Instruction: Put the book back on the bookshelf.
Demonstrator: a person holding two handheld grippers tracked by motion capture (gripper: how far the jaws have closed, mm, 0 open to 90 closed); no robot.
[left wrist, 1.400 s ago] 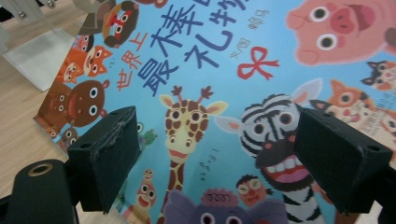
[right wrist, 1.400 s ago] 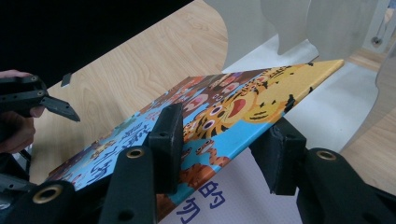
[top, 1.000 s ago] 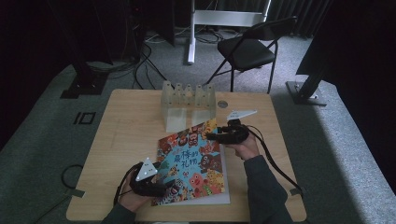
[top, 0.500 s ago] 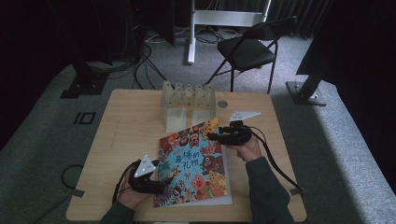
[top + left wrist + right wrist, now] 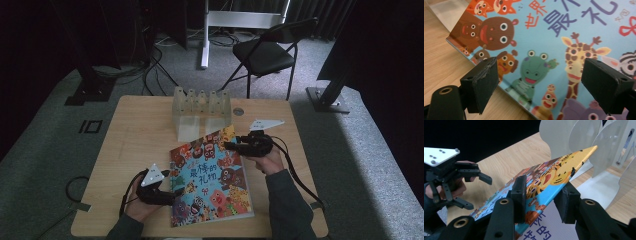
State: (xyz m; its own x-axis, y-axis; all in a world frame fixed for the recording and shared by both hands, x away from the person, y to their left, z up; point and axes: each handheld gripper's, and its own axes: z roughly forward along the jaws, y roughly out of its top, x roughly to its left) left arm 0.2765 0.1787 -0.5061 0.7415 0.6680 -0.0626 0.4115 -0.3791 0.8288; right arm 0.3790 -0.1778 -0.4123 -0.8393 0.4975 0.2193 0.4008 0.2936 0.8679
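Note:
A colourful picture book (image 5: 210, 175) with cartoon animals lies slantwise on the wooden table (image 5: 130, 130). My right gripper (image 5: 230, 145) is at the book's upper right edge. In the right gripper view the front cover (image 5: 559, 170) is lifted off the white page and passes between the jaws of the right gripper (image 5: 544, 192). Those jaws have just been closing, and a gap still shows between the pads. My left gripper (image 5: 175, 192) is at the book's lower left edge, open. Its pads (image 5: 481, 85) stand wide apart over the cover (image 5: 544, 37).
A clear plastic rack (image 5: 200, 107) with upright dividers stands just behind the book, close to the lifted cover's corner (image 5: 579, 140). A small round disc (image 5: 238, 111) lies to its right. A folding chair (image 5: 265, 52) stands beyond the table.
Both hands have kept their places. The right gripper's jaws look slightly narrower around the cover's edge.

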